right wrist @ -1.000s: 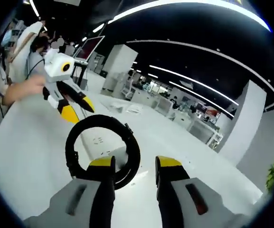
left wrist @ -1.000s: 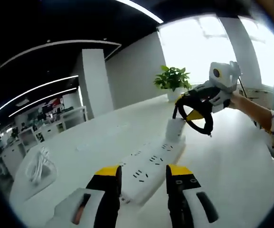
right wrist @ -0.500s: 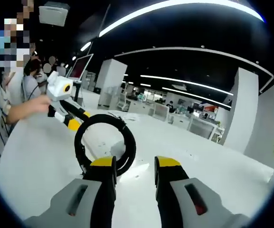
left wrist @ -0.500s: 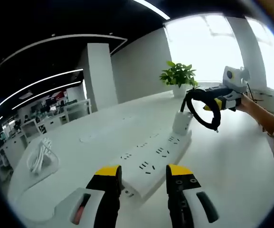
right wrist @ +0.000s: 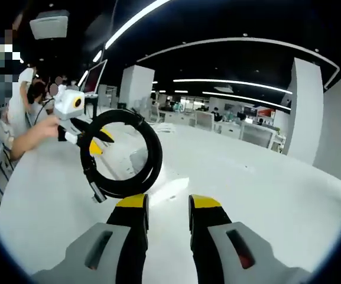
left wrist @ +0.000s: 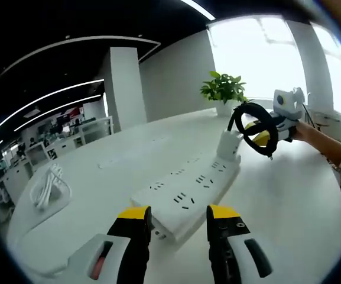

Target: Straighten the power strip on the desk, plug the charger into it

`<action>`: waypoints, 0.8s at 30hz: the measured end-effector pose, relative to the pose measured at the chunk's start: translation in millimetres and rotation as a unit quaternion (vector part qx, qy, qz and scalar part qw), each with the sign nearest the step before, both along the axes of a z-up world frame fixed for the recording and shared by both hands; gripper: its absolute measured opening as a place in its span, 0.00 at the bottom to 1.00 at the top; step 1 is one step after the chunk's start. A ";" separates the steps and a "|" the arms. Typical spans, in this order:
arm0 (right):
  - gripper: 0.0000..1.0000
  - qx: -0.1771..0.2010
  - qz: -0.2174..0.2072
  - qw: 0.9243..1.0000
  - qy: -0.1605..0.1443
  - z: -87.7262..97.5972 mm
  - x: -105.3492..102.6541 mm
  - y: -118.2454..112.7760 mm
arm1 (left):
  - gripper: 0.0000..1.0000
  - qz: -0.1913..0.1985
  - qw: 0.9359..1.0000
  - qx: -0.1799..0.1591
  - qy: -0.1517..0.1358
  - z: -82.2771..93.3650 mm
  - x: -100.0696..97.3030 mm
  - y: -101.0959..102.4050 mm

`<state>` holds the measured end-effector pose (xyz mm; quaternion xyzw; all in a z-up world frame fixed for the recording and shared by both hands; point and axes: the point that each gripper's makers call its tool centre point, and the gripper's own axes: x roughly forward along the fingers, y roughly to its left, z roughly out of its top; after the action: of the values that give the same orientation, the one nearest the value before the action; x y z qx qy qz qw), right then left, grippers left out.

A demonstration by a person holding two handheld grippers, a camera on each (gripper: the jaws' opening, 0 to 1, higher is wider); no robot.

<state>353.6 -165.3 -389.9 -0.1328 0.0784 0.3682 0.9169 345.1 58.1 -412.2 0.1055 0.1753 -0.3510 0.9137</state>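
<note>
The white power strip (left wrist: 185, 194) lies aslant on the white desk (left wrist: 288, 201), its near end just beyond my left gripper (left wrist: 179, 214), which is open with nothing between its jaws. A white charger (left wrist: 228, 144) stands in the strip's far end. Its black coiled cable (left wrist: 254, 129) is held up in the air around a jaw of my right gripper (left wrist: 260, 137). In the right gripper view the coil (right wrist: 122, 155) rests against the left jaw tip of my right gripper (right wrist: 168, 201), whose jaws stand apart with bare desk showing between them. My left gripper (right wrist: 96, 145) shows behind the coil.
A potted plant (left wrist: 223, 92) stands at the desk's far end. A bundle of white cable (left wrist: 47, 189) lies at the left edge. A person's arm (left wrist: 321, 142) reaches in from the right. People (right wrist: 28, 100) stand beyond the desk's left side.
Both cameras have shifted. The coil has risen above my right gripper's jaws instead of hanging low between them, and those jaws have narrowed slightly. The strip now lies more crosswise before my left gripper.
</note>
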 end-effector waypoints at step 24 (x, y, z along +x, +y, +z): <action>0.26 -0.053 0.063 0.995 0.062 -36.4 15.4 51.0 | 0.37 0.012 1.000 -0.005 0.011 -3.1 0.6 3.6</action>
<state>369.0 -114.3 -426.2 -0.1626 0.1464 0.4277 0.8770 345.7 61.7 -415.3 0.0953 0.1845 -0.3424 0.9163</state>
